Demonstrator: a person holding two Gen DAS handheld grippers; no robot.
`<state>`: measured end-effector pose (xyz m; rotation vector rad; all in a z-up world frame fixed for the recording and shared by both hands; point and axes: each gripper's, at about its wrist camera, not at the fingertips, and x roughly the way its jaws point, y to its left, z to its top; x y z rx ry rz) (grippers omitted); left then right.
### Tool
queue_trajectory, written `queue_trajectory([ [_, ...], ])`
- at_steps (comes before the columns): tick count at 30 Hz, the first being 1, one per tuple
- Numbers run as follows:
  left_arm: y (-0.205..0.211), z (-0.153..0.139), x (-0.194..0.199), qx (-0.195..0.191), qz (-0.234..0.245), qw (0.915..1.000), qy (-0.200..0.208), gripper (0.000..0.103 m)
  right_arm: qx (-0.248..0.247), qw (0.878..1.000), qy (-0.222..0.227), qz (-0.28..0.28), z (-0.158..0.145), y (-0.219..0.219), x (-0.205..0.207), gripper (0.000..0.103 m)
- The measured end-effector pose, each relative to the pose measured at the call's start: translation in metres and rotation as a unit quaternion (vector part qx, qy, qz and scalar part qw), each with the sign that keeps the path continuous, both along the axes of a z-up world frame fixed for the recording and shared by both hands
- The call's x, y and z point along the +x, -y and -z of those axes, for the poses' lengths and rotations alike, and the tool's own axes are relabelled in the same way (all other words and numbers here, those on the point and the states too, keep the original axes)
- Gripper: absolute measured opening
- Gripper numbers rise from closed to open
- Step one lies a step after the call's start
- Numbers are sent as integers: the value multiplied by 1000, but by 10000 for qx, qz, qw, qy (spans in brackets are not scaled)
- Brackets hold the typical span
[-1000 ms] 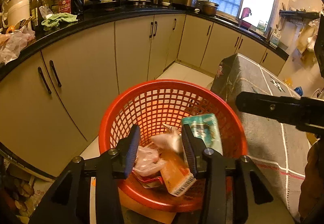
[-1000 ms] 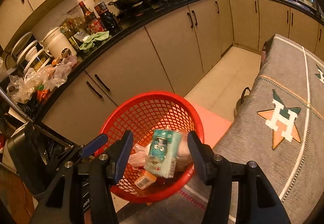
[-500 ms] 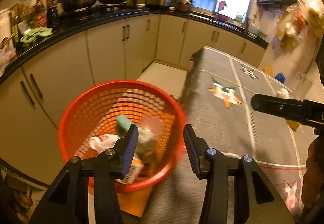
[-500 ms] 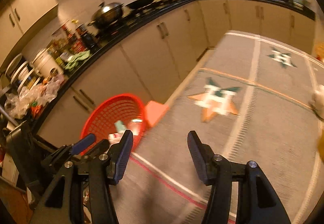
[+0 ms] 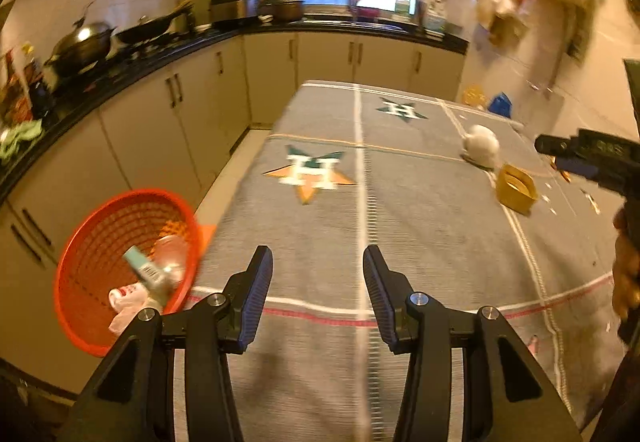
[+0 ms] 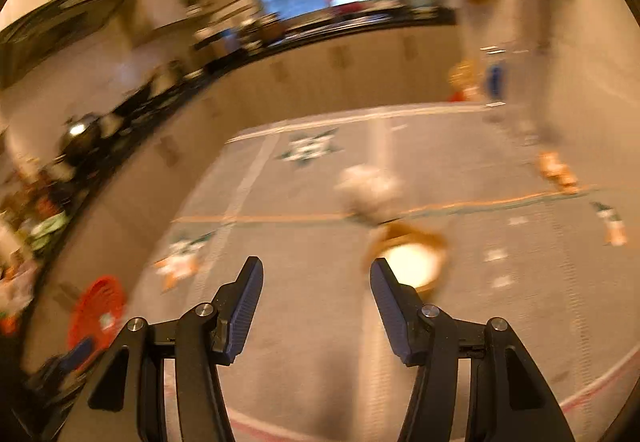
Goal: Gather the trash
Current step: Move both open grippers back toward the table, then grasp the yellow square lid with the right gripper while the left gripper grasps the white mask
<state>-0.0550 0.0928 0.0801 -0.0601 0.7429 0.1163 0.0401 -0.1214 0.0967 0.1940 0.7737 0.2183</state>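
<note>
Now we are holding both claws over the grey tablecloth [image 5: 400,226], and neither is carrying anything. Our left gripper [image 5: 318,296] is spread, its jaws having just been opening, with only bare cloth between them. Our right gripper [image 6: 316,300] is spread as well, with nothing between its pads. The red basket [image 5: 92,242] is sitting off the near left corner of the table, already holding a few wrappers and a small carton. The trash we are judging to be next is lying toward the far right: a white crumpled ball [image 5: 482,146] and, just nearer, a yellow-brown cup [image 5: 516,188], close beside each other. Smaller scraps [image 6: 558,172] are scattered farther right. The right-hand view is heavily blurred, so we are probably sweeping fast; arriving like this, we are risking a knock that tips the light cup or rolls the ball off the right edge. A loose pinch on soft paper could also be letting it slip out.
</note>
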Motion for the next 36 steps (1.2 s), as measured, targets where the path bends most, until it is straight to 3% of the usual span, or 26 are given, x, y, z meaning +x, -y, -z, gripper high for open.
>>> queue_trajectory([
  [6, 48, -5, 12, 368, 374, 9986, -54, 50, -751, 9938, -267, 781, 17, 49, 29, 64],
  [11, 79, -2, 24, 578, 636, 9962, -118, 51, -383, 9939, -401, 958, 37, 79, 37, 64],
  [16, 99, 2, 38, 774, 780, 9937, -207, 51, -176, 9941, -565, 907, 51, 81, 44, 64],
  [21, 111, 3, 53, 737, 845, 9933, -269, 51, -1, 9935, -860, 746, 68, 79, 54, 63],
  [27, 125, -3, 63, 761, 905, 9926, -263, 51, 35, 9938, -914, 636, 73, 79, 56, 47],
  [32, 134, -6, 75, 798, 901, 9921, -347, 51, -78, 9930, -1017, 602, 76, 81, 54, 14],
  [36, 140, -9, 87, 761, 897, 9922, -409, 52, 90, 9918, -1121, 604, 81, 93, 54, 7],
])
